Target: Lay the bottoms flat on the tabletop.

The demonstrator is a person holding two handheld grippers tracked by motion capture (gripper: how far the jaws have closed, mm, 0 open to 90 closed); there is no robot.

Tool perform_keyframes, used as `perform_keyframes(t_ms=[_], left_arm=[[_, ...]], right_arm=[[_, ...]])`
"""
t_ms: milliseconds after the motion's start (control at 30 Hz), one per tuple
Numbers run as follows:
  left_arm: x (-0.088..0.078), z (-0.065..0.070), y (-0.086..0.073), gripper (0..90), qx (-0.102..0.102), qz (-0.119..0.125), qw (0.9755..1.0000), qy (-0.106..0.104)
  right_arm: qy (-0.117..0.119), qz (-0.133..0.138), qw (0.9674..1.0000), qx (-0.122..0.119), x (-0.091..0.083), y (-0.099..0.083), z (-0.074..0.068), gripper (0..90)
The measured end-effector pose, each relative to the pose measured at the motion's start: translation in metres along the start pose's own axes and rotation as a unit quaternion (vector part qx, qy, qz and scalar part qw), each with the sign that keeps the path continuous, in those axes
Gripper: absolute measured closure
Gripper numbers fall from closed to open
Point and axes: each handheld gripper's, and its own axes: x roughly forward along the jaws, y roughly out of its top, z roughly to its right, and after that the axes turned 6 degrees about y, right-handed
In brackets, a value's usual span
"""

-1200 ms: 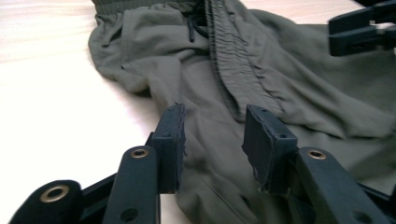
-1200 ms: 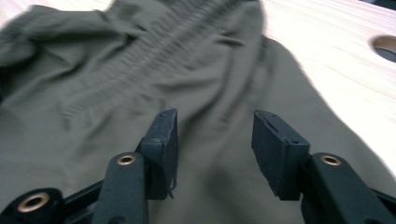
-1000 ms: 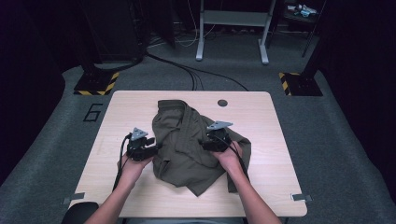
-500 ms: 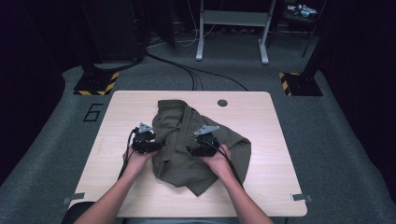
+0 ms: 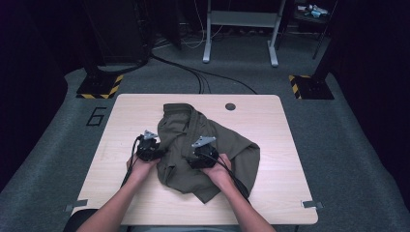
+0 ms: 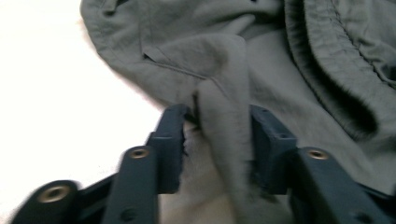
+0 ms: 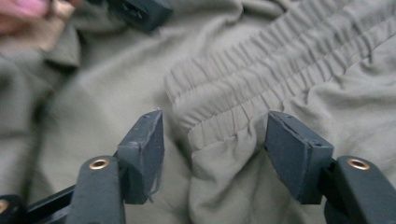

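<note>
Garment lying crumpled on the middle of the table, a gripper sitting at each side of its near half.

In the high view the garment (image 5: 208, 150) is lying at the frame's centre on the table (image 5: 290, 140). The left gripper (image 5: 155, 151) is sitting at its left edge, the right gripper (image 5: 194, 155) is resting on top of it just right of that. A round hole (image 5: 230, 106) is lying above the garment. A metal stand (image 5: 240, 29) is standing behind the table, at the frame's top.

High view overhead, facing forward; gripper views close, sharing garment (image 5: 208, 145)
</note>
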Motion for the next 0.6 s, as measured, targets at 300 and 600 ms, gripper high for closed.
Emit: perform_keyframes(t_ms=[300,600], left_arm=[[-0.013,0.004,-0.011,83.5,-0.001,-0.004,1.0,0.002],[-0.035,0.011,-0.03,86.4,-0.014,-0.011,0.9997,0.016]], right_arm=[[-0.005,0.019,0.9998,-0.007,-0.002,-0.008,-0.001,58.6],[-0.014,0.017,0.9995,-0.022,-0.01,-0.017,-0.021,68.8]])
